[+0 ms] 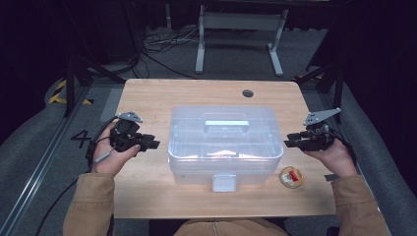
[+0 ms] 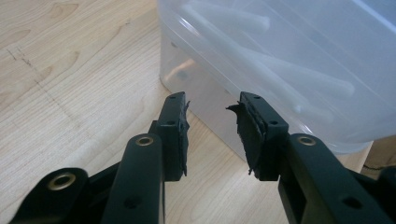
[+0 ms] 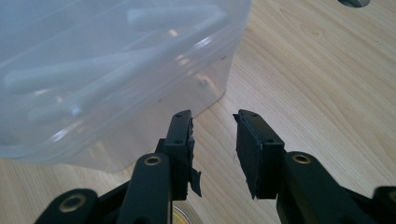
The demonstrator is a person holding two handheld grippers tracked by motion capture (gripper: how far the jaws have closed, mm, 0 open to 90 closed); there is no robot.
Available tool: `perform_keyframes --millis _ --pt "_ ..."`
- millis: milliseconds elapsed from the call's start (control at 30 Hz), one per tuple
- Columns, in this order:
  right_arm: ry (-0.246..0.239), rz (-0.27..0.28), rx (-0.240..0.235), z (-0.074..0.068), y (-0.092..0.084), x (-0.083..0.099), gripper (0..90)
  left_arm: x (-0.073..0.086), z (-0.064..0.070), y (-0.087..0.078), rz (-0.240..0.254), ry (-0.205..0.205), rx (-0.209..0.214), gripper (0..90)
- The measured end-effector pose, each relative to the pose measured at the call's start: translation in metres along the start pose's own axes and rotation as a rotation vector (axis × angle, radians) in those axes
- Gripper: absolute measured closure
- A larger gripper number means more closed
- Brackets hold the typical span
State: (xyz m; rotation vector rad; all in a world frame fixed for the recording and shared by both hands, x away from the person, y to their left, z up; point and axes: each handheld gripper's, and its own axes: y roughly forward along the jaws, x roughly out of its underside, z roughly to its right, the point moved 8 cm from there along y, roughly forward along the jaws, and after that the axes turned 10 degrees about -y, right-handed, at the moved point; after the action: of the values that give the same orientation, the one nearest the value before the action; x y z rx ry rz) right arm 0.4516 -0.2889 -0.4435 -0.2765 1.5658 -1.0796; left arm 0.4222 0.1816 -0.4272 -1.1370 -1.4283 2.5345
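Bench (image 1: 147, 93): pale wood top, rounded corners, a cable hole (image 1: 248, 93) near the far edge; bare wood lay open on the far strip and on both side margins.

Storage box (image 1: 225, 142): clear plastic, lidded, with a carry handle (image 1: 226, 124) on top and a front latch (image 1: 224, 182). It stood at the middle of the bench, latch towards the person, and took up most of the centre, so that it lay between the two grippers.

Left gripper (image 1: 153, 143): held level just off the box's left end, pointing at it. In the left gripper view its jaws stood partly open, nothing between them, short of the box wall (image 2: 205, 88), with bare bench beneath.

Right gripper (image 1: 289, 141): held level just off the box's right end, pointing at it. In the right gripper view its jaws stood partly open and empty, beside the box's corner (image 3: 219, 70), open bench ahead.

Small round item (image 1: 291, 176): yellowish with a red mark, on the bench near the box's front right corner, apart from it, just below the right hand.
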Motion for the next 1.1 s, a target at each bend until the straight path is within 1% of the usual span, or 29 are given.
perform_keyframes --millis 67,167,233,267,367,467,533,567,633,733,767,900,967,1000,1033,1067,1100 --pt "0.014 0.01 -0.012 0.001 -0.002 0.004 66.4 0.0 0.001 0.0 -0.004 0.008 -0.012 61.6" --pt "0.024 0.015 -0.012 0.004 -0.006 0.008 65.6 -0.003 0.005 0.0 0.009 0.01 -0.008 60.3" --pt "0.036 0.029 -0.014 0.006 -0.009 0.009 65.3 -0.004 0.008 -0.002 0.007 0.017 -0.012 60.3" --pt "0.042 0.029 -0.015 0.006 -0.009 0.01 65.2 -0.005 0.009 -0.003 0.016 0.02 -0.011 60.2" --pt "0.053 0.033 -0.016 0.007 -0.009 0.011 64.1 -0.006 0.01 -0.005 0.02 0.015 -0.003 60.1" --pt "0.052 0.028 -0.018 0.006 -0.009 0.011 63.9 -0.007 0.01 -0.006 0.029 0.007 0.0 60.1" --pt "0.053 0.029 -0.015 0.006 -0.011 0.011 63.6 -0.009 0.012 -0.013 0.045 0.014 0.022 59.6" --pt "0.053 0.029 -0.015 0.006 -0.011 0.011 63.6 -0.009 0.012 -0.013 0.045 0.014 0.022 58.5" --pt "0.045 0.03 -0.007 0.006 -0.011 0.011 62.7 -0.012 0.017 -0.016 0.051 0.018 0.056 57.5" --pt "0.05 0.016 -0.01 0.006 -0.01 0.012 62.1 -0.017 0.022 -0.02 0.06 0.034 0.063 57.1" --pt "0.05 0.014 -0.008 0.005 -0.01 0.013 62.1 -0.019 0.024 -0.021 0.063 0.045 0.067 57.1" --pt "0.056 0.019 -0.011 0.005 -0.013 0.013 61.2 -0.027 0.034 -0.024 0.067 0.066 0.06 56.9" --pt "0.062 0.019 -0.014 0.005 -0.013 0.013 59.4 -0.029 0.037 -0.023 0.059 0.037 0.072 56.2" --pt "0.075 0.028 -0.019 0.005 -0.013 0.013 58.2 -0.033 0.039 -0.024 0.066 0.019 0.093 56.1" --pt "0.079 0.033 -0.025 0.005 -0.013 0.014 58.1 -0.036 0.041 -0.024 0.071 0.014 0.113 56.1" --pt "0.082 0.034 -0.028 0.006 -0.013 0.014 57.8 -0.038 0.043 -0.023 0.076 0.011 0.123 56.1" --pt "0.085 0.034 -0.026 0.006 -0.012 0.014 57.2 -0.038 0.043 -0.023 0.076 0.011 0.123 56.1"
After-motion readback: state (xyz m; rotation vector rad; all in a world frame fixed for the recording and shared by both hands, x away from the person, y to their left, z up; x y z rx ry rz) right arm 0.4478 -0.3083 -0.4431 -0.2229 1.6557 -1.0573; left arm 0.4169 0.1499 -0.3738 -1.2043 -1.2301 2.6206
